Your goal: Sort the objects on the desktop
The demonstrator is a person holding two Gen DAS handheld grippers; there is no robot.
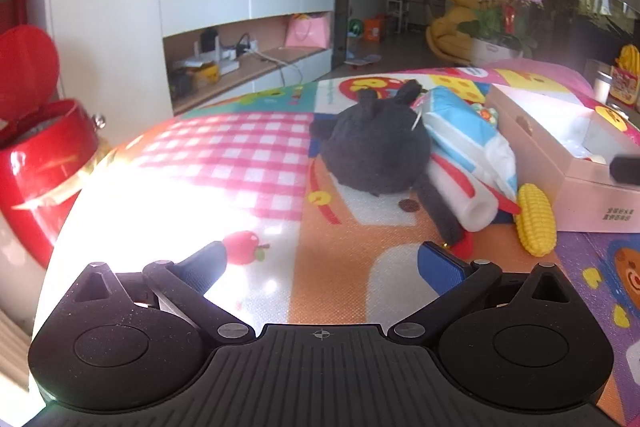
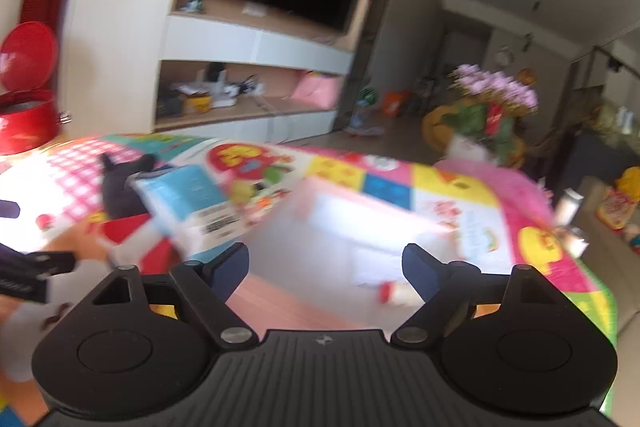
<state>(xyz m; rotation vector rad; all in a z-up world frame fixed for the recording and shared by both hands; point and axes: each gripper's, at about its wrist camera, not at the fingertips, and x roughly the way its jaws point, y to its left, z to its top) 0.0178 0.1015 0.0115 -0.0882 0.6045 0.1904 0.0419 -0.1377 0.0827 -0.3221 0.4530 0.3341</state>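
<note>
On the colourful play mat (image 1: 240,155) lie a black plush toy (image 1: 374,151), a blue-and-white tissue pack (image 1: 466,135), a white roll with red print (image 1: 468,197) and a yellow toy corn (image 1: 536,219). An open pink box (image 1: 560,155) stands to their right. My left gripper (image 1: 322,261) is open and empty, low over the mat in front of the plush. My right gripper (image 2: 326,267) is open and empty above the pink box (image 2: 340,223); that view is blurred. The tissue pack (image 2: 192,199) and plush (image 2: 120,187) show at its left.
A red lidded pot (image 1: 44,155) stands at the mat's left edge. A TV cabinet with shelves (image 1: 248,39) is behind. A flower pot (image 1: 500,11) and yellow chair stand at the back right. A small red-capped item (image 2: 394,293) lies in the box.
</note>
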